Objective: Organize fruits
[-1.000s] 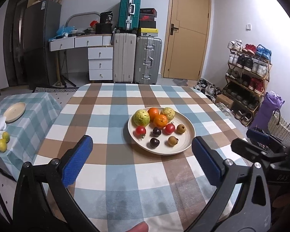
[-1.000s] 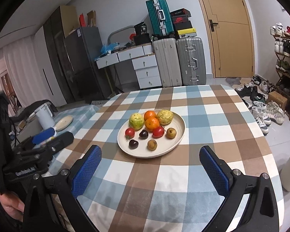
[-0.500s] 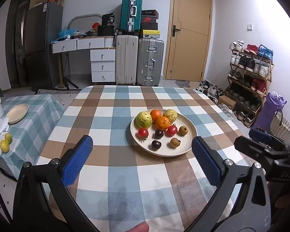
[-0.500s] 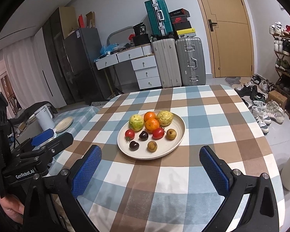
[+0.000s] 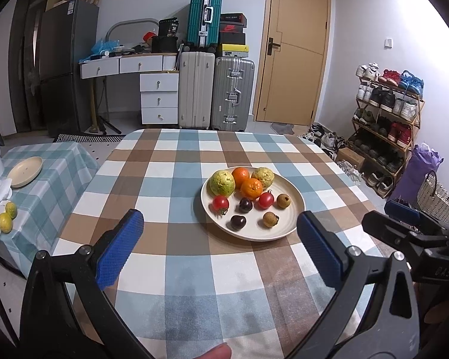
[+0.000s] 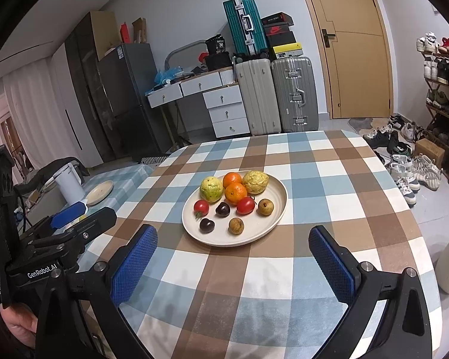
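A cream plate sits on the checked table and holds two guavas, two oranges, two red tomatoes, two dark plums and two brown longans. My left gripper is open and empty, held short of the plate's near edge. The right wrist view shows the same plate, a guava, an orange and a tomato. My right gripper is also open and empty, just short of the plate.
A low side table to the left carries an empty cream plate, two yellow-green fruits and a white kettle. Suitcases stand behind, and a shoe rack and a basket to the right.
The left view has tipped up slightly and the right view has barely shifted. Both grippers stay open and the fruit has not moved.
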Demonstrator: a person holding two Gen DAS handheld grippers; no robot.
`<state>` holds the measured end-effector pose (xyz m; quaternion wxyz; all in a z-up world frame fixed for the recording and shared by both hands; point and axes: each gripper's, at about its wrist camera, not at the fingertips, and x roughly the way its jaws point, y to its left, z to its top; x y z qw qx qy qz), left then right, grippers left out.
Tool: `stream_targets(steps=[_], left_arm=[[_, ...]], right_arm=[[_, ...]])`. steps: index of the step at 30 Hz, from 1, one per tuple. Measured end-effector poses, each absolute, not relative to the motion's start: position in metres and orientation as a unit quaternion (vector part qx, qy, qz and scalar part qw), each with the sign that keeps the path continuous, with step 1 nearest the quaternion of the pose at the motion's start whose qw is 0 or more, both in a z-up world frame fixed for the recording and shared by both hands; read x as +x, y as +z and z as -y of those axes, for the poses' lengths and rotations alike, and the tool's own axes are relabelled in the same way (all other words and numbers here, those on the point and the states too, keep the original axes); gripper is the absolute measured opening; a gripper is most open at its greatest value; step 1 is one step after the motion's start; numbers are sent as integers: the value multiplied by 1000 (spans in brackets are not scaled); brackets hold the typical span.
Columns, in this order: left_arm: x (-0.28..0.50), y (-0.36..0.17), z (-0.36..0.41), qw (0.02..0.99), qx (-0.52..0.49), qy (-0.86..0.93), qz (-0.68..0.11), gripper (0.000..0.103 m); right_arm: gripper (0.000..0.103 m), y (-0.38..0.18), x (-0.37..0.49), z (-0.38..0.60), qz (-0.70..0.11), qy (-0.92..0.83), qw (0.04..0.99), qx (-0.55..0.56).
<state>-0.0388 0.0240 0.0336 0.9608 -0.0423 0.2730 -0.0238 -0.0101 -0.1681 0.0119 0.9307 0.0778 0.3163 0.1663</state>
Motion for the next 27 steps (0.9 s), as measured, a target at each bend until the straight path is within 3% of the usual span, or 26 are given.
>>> stream_targets(steps=[27], left_arm=[[-31,29,-25,958,-43,-20,-282,102]], right_arm=[[103,6,-10,170,-326,163,928,80]])
